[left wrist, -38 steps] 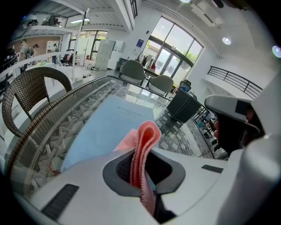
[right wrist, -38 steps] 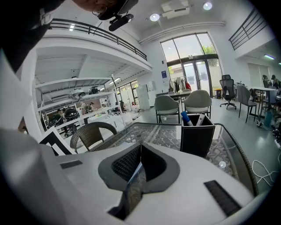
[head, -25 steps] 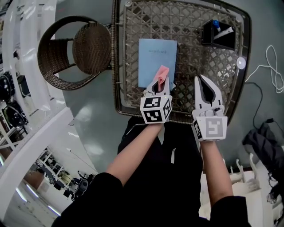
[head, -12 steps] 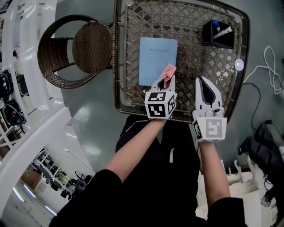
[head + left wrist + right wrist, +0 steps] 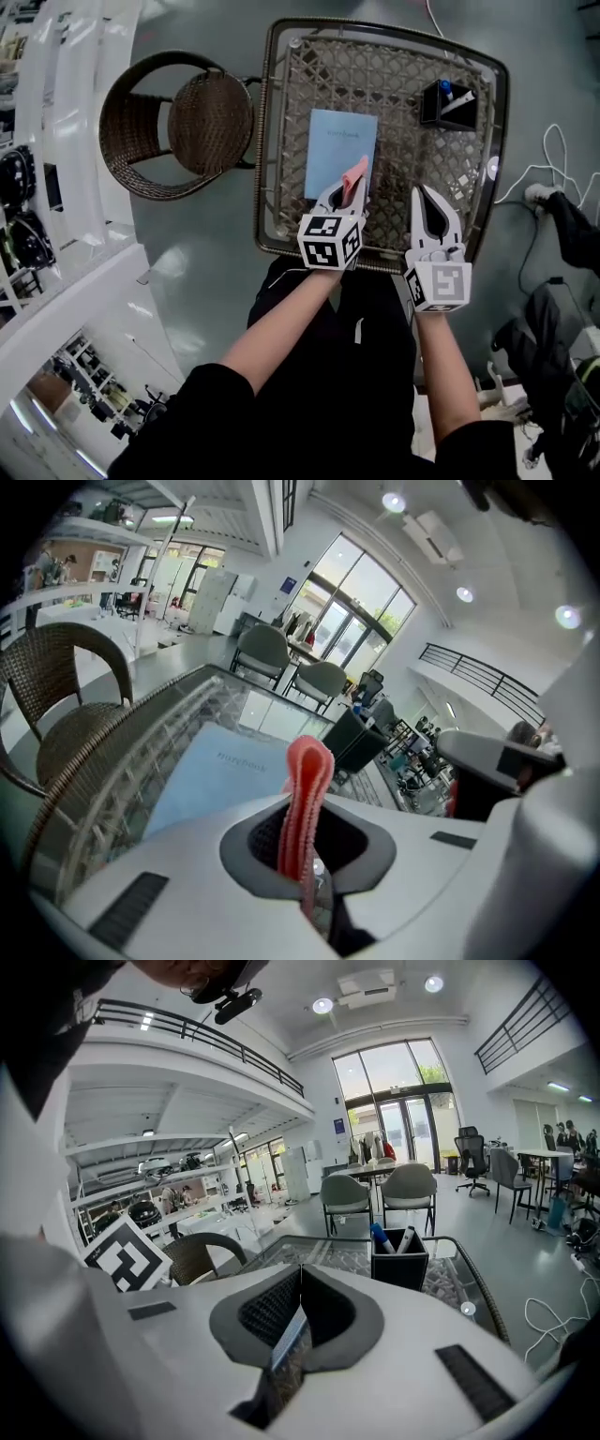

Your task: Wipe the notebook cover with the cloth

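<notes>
Pink cloth [image 5: 355, 176] stands folded in a narrow upright loop, pinched tight between the jaws of the left gripper [image 5: 343, 187]. In the left gripper view the fold rises straight out of the clenched jaws. The cloth sits over the near right corner of the pale blue notebook [image 5: 339, 148]; no view shows whether it touches the cover. The notebook lies flat and closed near the middle of the wicker table [image 5: 264, 141], its long sides running away from the person. The right gripper [image 5: 427, 193] hangs over the table's near edge, just to the right of the left one and clear of the notebook, its jaws pressed together with nothing between them. A black pen holder [image 5: 444, 105] with two pens stands at the table's far right corner. A round wicker chair [image 5: 197, 122] stands just beside the table on the left.
</notes>
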The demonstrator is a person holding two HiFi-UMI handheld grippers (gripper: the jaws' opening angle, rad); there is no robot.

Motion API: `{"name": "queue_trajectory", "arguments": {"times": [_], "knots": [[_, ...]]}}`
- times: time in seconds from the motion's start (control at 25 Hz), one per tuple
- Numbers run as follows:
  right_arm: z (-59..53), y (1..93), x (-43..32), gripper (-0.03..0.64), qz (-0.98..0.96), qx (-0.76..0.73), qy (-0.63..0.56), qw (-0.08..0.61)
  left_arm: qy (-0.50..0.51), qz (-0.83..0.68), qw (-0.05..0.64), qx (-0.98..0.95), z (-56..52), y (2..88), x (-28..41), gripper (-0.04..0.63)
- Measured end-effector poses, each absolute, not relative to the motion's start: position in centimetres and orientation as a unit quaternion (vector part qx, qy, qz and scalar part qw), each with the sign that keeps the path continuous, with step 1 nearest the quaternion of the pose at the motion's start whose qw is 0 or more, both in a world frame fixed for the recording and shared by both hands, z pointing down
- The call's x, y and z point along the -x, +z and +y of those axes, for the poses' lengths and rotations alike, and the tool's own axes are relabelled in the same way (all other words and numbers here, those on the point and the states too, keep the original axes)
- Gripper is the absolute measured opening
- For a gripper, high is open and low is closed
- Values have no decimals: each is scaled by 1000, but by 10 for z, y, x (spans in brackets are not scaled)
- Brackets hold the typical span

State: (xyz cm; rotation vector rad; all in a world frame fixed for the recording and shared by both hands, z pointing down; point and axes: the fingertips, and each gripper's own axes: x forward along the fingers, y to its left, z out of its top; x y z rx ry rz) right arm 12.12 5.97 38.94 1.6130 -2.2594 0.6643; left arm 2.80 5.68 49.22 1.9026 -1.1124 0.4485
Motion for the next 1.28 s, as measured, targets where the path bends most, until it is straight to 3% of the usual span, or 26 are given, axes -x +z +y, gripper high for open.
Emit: {"name": "queue_trajectory", "arguments": {"times": [0.44, 0.76, 1.04, 1.28], "knots": [[70, 256, -68, 31, -807, -550, 187, 106, 96, -460, 263, -843, 65, 276, 41, 20], [176, 155, 27, 31, -802, -568, 167, 76, 27, -448, 184, -874, 153, 143, 136, 20], [279, 109, 112, 31, -803, -573, 142, 84, 7, -439, 149, -886, 241, 89, 214, 20], [325, 86, 143, 31, -813, -563, 125, 76, -3, -458, 135, -878, 287, 70, 249, 20]]}}
